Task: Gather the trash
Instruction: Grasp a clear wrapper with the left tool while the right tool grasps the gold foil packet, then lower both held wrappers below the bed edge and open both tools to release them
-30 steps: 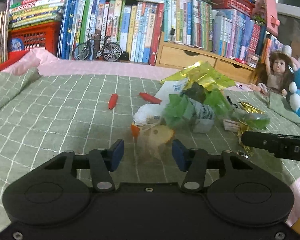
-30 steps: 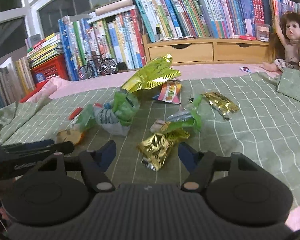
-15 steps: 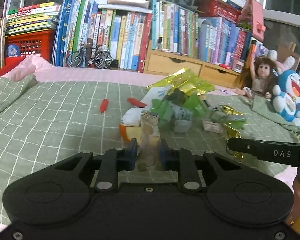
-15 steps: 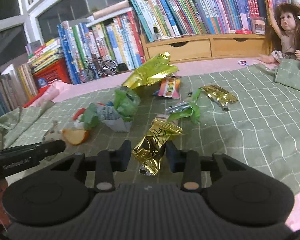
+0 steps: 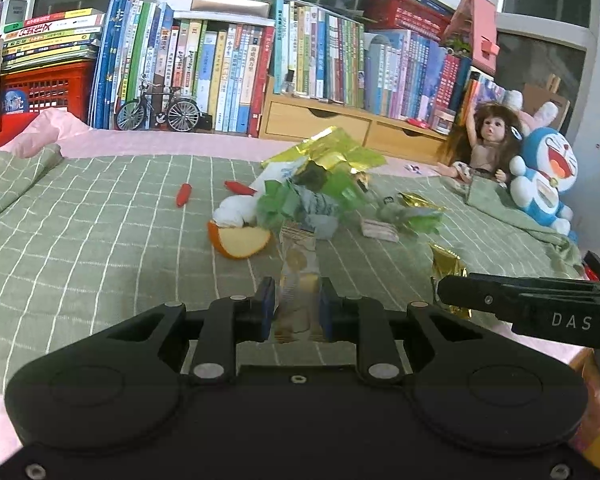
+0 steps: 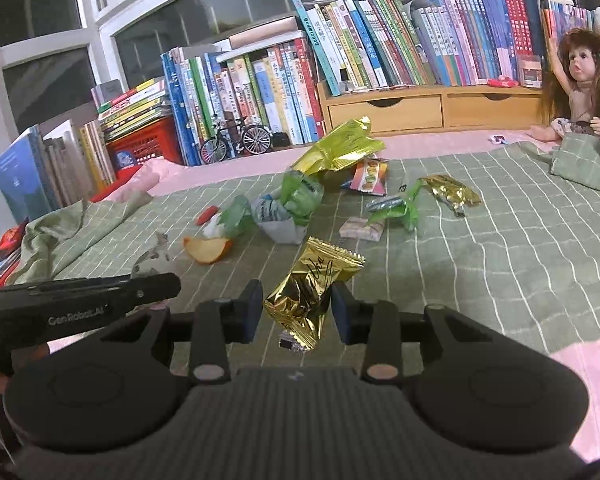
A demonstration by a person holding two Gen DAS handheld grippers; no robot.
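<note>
My left gripper (image 5: 296, 306) is shut on a clear plastic wrapper (image 5: 298, 268) that stands up between its blue pads, lifted off the green checked blanket (image 5: 100, 240). My right gripper (image 6: 297, 310) is shut on a gold foil snack packet (image 6: 314, 288), also raised above the blanket. Farther back lies the litter pile: an orange fruit wedge (image 5: 239, 241), green plastic scraps around a crumpled white carton (image 6: 284, 216), a large yellow-green foil bag (image 6: 338, 154), a small gold wrapper (image 6: 452, 194) and a pale sweet packet (image 6: 360, 230).
Two red bits (image 5: 184, 195) lie left of the pile. Rows of books (image 5: 228, 68), a toy bicycle (image 5: 158, 108), a red crate (image 5: 46, 88) and wooden drawers (image 6: 432, 110) line the back. A doll (image 5: 486, 140) and a blue plush toy (image 5: 546, 176) sit at the right.
Both grippers have shut on their pieces, the left on the clear wrapper, the right on the gold packet, then pulled back and slightly up from the pile with them.
</note>
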